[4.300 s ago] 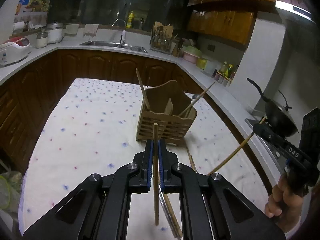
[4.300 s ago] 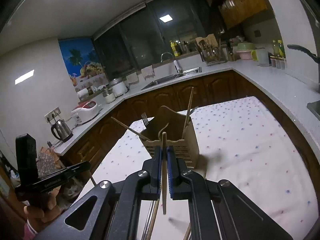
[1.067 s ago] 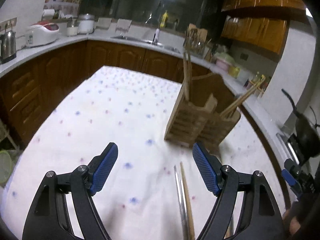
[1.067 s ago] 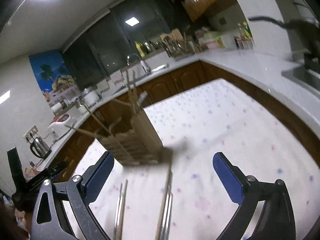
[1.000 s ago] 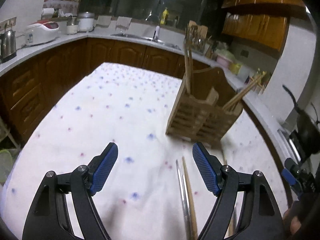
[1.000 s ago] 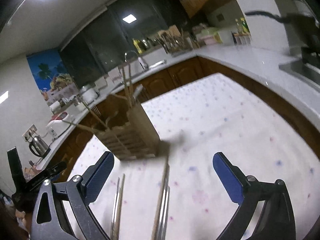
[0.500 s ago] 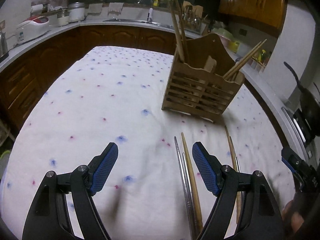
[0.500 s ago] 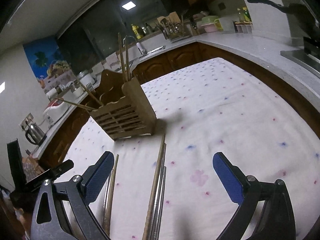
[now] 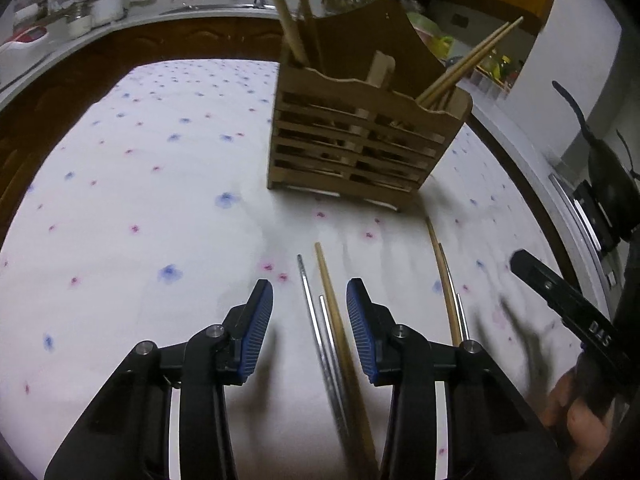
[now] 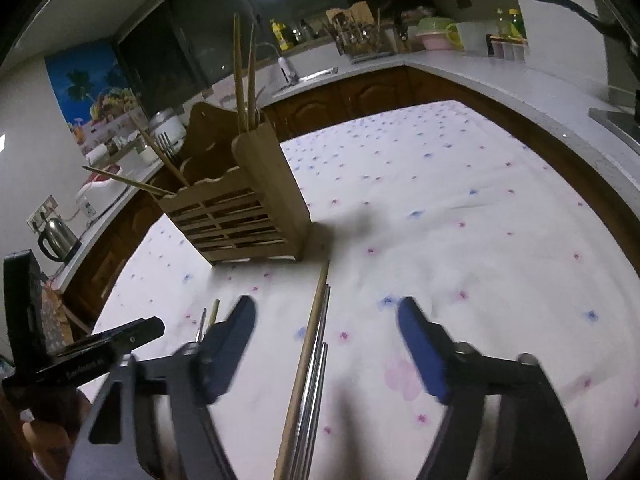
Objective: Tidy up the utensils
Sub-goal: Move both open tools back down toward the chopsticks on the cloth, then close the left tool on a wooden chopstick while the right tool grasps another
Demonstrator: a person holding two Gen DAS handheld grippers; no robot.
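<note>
On the table (image 9: 120, 208), under a white flower-dotted cloth: one wooden utensil holder (image 9: 360, 136) at 12 o'clock of the left view, chopsticks standing in its compartments. Left hand-held gripper (image 9: 310, 312): jaws part-spread, just been closing, straddling a wooden chopstick (image 9: 340, 328) and two metal chopsticks (image 9: 316, 320) without pressing them. Right hand-held gripper (image 10: 326, 344): jaws spread wider, likewise just been closing, around a second wooden chopstick (image 10: 308, 344) and metal pair (image 10: 320, 352), untouched, lying toward 12 o'clock.
</note>
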